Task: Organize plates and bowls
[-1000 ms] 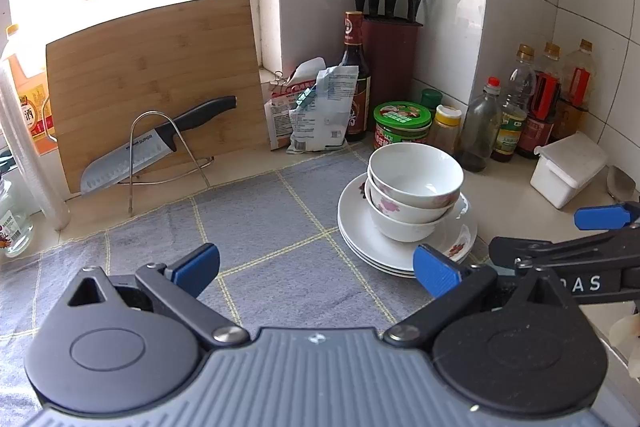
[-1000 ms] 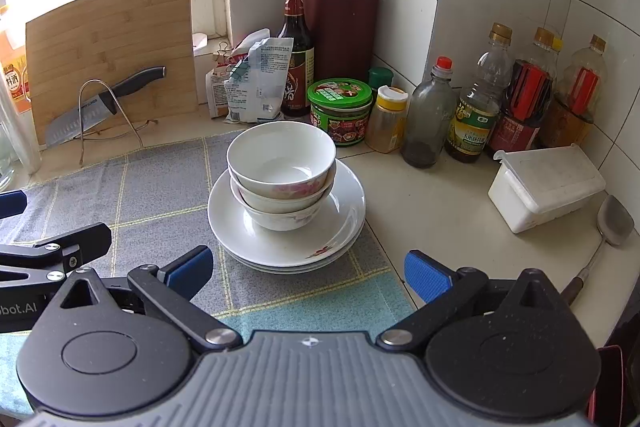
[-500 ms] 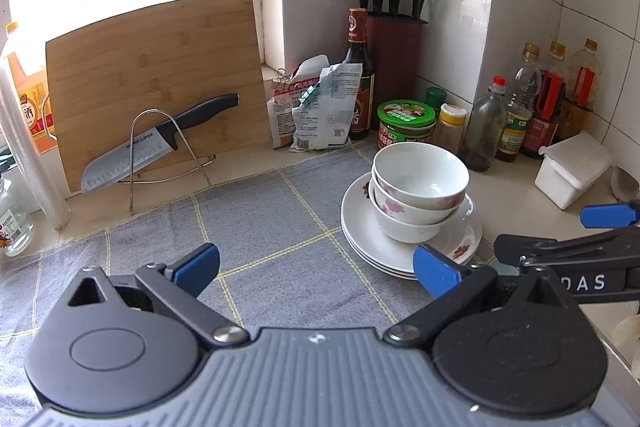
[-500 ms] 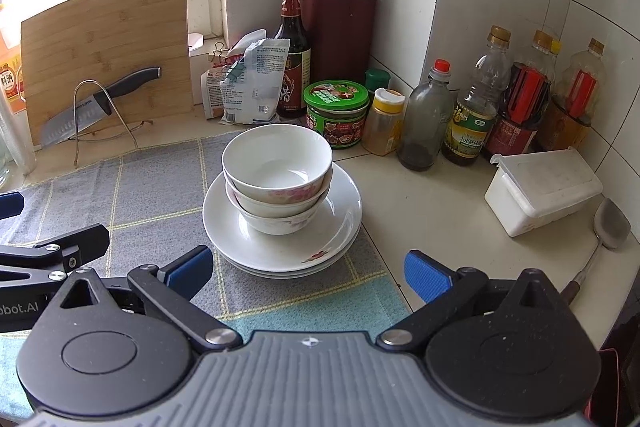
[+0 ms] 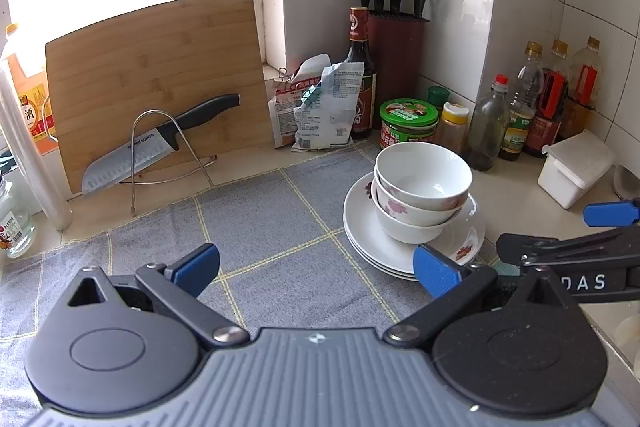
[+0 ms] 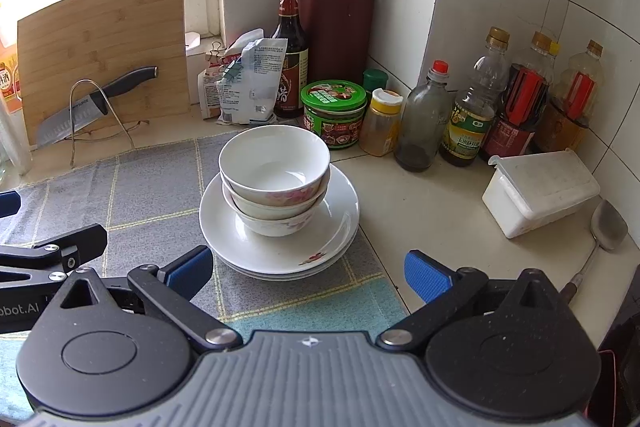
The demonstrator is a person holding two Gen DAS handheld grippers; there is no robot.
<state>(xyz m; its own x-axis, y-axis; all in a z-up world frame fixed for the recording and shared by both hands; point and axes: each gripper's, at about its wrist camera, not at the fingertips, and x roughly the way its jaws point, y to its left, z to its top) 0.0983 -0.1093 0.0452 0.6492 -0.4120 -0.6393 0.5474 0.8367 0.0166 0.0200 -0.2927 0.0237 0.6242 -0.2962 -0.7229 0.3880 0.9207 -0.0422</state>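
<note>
Both my tongs, left tongs (image 5: 316, 269) and right tongs (image 6: 308, 273), stay spread and empty, drifting slightly; bowls (image 6: 275, 171) sit stacked on plates (image 6: 280, 251), grey mat (image 5: 260, 219), counter — looks organized.

Bowls (image 6: 275, 183) stacked on plates (image 6: 280, 243) on cloth (image 5: 260, 227), jars and bottles (image 6: 424, 123) behind, cutting board (image 5: 156, 75) left

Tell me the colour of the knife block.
Dark red knife block, with black handles sticking out; clearest in the right wrist view.
</note>
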